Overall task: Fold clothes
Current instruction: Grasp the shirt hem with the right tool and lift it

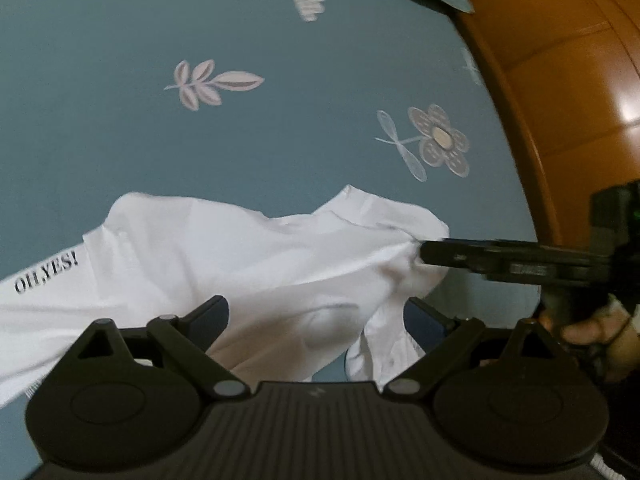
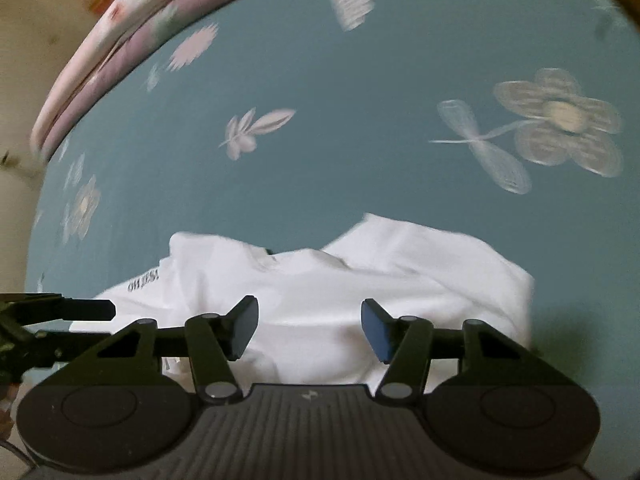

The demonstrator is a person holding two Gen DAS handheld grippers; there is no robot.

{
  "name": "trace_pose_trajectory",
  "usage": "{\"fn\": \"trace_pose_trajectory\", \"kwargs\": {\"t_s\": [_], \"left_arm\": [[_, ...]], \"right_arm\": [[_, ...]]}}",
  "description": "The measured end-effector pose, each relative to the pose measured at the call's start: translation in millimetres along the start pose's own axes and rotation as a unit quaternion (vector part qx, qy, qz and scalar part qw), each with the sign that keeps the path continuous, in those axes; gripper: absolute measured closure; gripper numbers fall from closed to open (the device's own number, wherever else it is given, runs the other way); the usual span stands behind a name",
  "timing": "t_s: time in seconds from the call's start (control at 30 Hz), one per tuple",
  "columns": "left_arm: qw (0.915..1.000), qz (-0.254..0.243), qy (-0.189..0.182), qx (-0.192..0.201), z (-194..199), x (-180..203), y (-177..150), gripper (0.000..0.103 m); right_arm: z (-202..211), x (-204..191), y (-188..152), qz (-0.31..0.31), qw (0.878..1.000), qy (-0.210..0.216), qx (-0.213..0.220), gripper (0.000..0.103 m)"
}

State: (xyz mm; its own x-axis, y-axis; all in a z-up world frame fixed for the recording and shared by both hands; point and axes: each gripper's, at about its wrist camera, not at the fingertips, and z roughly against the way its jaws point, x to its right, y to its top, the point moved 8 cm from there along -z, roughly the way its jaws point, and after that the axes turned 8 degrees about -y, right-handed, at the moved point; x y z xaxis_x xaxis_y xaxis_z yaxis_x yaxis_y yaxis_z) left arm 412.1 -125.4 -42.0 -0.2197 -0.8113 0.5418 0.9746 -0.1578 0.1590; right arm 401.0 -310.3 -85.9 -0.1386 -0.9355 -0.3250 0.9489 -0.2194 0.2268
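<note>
The white T-shirt lies crosswise on the bed; the left claw, released, hangs over its middle. The right claw, also released, is at its end.

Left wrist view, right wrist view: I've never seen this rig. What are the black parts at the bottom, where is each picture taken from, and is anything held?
There is no robot. A person holds a two-finger tool in each hand, and each tool carries a camera that looks along its own fingers. The black parts at the bottom are those fingers: the left gripper and the right gripper. A white T-shirt with printed lettering lies crumpled on a blue flowered bedsheet. Both grippers' jaws stand apart over the shirt. The right one's tip touches its edge, but nothing looks firmly pinched.
</note>
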Motion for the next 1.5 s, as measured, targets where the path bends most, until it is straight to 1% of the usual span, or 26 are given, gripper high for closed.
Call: {"fn": "trace_pose_trajectory", "kwargs": {"t_s": [0.07,0.13,0.17,0.2,0.23,0.27,0.33,0.4,0.5,0.57,0.67,0.73,0.8,0.83,0.87,0.9,0.93,0.97,1.03,1.07,1.13,1.2,1.3,1.33,1.4,1.5], "left_arm": [[0.9996,0.020,0.014,0.013,-6.6,-5.6,3.7,0.009],[0.9986,0.037,0.027,0.026,-12.1,-12.0,8.0,0.009],[0.9979,0.046,0.034,0.031,-14.9,-16.9,11.1,0.009],[0.9973,0.052,0.038,0.037,-16.1,-20.9,14.1,0.009],[0.9966,0.056,0.042,0.043,-17.2,-24.9,17.0,0.009],[0.9959,0.061,0.046,0.049,-18.3,-28.8,19.9,0.009],[0.9951,0.062,0.047,0.060,-23.1,-35.7,28.6,0.009],[0.9949,0.054,0.049,0.070,-31.9,-42.0,39.3,0.009],[0.9960,0.040,0.038,0.071,-52.6,-48.1,49.3,0.009],[0.9968,0.033,0.026,0.067,-68.1,-50.6,49.0,0.010],[0.9978,0.036,0.019,0.053,-85.8,-54.9,33.5,0.010],[0.9981,0.046,0.002,0.042,-92.6,-58.6,14.2,0.010],[0.9980,0.057,0.001,0.027,-97.1,-69.7,-5.3,0.010],[0.9979,0.062,-0.005,0.017,-99.5,-73.9,-14.3,0.010],[0.9977,0.067,-0.012,0.007,-101.9,-77.9,-23.2,0.010],[0.9978,0.063,-0.018,0.006,-100.1,-78.6,-25.3,0.011],[0.9980,0.058,-0.023,0.006,-97.8,-78.9,-26.6,0.011],[0.9986,0.047,-0.025,0.007,-94.0,-78.1,-23.3,0.011],[0.9996,0.011,-0.018,0.021,-81.6,-76.2,-7.3,0.011],[0.9993,-0.009,-0.017,0.031,-75.6,-76.9,2.8,0.011],[0.9979,-0.044,-0.014,0.045,-67.4,-80.9,24.0,0.011],[0.9958,-0.077,-0.001,0.050,-67.4,-87.5,44.3,0.011],[0.9911,-0.122,0.022,0.049,-72.2,-98.3,72.4,0.011],[0.9902,-0.130,0.027,0.045,-75.8,-102.1,78.5,0.011],[0.9883,-0.146,0.028,0.035,-84.9,-106.6,84.2,0.011],[0.9878,-0.149,0.044,0.010,-96.5,-117.7,80.0,0.012]], "right_arm": [[-22.6,-2.8,13.7,0.025,1.000,0.002,-0.007,0.040],[-42.9,-5.2,25.2,0.057,0.998,-0.008,-0.010,0.046],[-52.2,-6.2,29.3,0.069,0.997,-0.014,-0.014,0.061],[-61.0,-7.3,32.0,0.079,0.997,-0.018,-0.019,0.079],[-69.3,-8.7,33.6,0.084,0.996,-0.017,-0.025,0.087],[-76.6,-11.0,32.7,0.084,0.996,-0.010,-0.032,0.092],[-90.4,-16.0,27.4,0.086,0.995,0.004,-0.043,0.092],[-100.5,-22.5,13.9,0.104,0.993,0.009,-0.057,0.092],[-110.9,-32.4,-13.3,0.121,0.989,0.020,-0.081,0.092],[-114.3,-34.2,-32.0,0.132,0.987,0.016,-0.087,0.091],[-109.9,-33.8,-45.9,0.129,0.989,0.015,-0.075,0.091],[-105.7,-31.4,-48.3,0.112,0.991,0.019,-0.067,0.091],[-101.5,-29.5,-47.6,0.102,0.993,0.022,-0.059,0.090],[-98.8,-28.6,-46.4,0.101,0.993,0.022,-0.053,0.088],[-96.1,-27.7,-45.3,0.100,0.994,0.022,-0.048,0.084],[-92.3,-27.5,-42.7,0.097,0.994,0.025,-0.042,0.079],[-87.6,-28.1,-38.6,0.091,0.995,0.032,-0.036,0.078],[-82.5,-28.7,-33.5,0.086,0.995,0.038,-0.029,0.077],[-71.8,-28.6,-20.2,0.094,0.995,0.041,-0.005,0.072],[-67.3,-26.5,-11.8,0.104,0.994,0.034,0.008,0.069],[-63.0,-19.4,3.8,0.131,0.991,0.014,0.028,0.069],[-66.0,-7.4,17.7,0.163,0.986,-0.008,0.037,0.069],[-83.9,9.2,30.4,0.210,0.977,-0.024,0.024,0.069],[-89.5,11.8,31.7,0.224,0.974,-0.023,0.015,0.069],[-99.2,14.3,32.4,0.251,0.968,-0.009,-0.006,0.065],[-106.4,17.1,25.4,0.290,0.957,-0.006,-0.023,0.064]]}}
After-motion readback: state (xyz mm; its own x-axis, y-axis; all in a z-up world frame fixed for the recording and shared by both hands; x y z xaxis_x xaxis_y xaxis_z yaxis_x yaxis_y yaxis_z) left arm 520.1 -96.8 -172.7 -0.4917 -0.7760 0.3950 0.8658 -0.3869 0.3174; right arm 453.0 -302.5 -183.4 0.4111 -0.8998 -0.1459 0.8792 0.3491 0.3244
